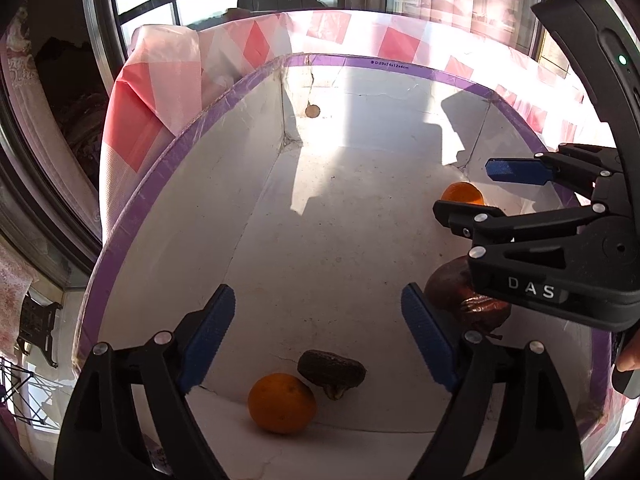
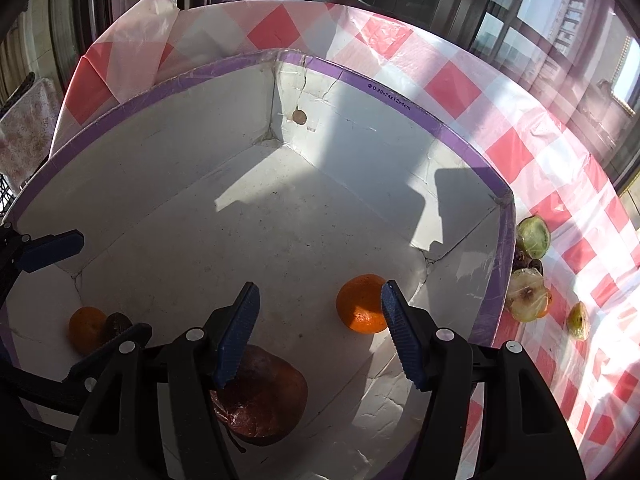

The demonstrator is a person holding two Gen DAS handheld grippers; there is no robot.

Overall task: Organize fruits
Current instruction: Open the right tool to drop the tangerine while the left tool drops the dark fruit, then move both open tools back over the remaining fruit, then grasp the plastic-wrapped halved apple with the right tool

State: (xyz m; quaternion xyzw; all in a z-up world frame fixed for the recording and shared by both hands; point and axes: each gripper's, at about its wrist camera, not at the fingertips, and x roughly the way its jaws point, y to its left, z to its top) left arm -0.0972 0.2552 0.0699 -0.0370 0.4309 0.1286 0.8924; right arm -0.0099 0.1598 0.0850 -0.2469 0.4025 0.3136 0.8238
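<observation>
Between open right gripper (image 2: 320, 332) jaws, brown fruit (image 2: 262, 396)

white box (image 2: 248, 216) with purple rim, red-and-white checked tablecloth (image 2: 452, 84), orange fruit (image 2: 362, 304).

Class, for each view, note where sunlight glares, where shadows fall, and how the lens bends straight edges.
Left wrist view: glare washes out the tablecloth beyond the box; a dark shadow falls on the box's far wall; the purple rim bows into a curve. Right wrist view: a sunlit patch lies on the box floor beside hard shadows; the orange is lit from the front; the rim again curves.
</observation>
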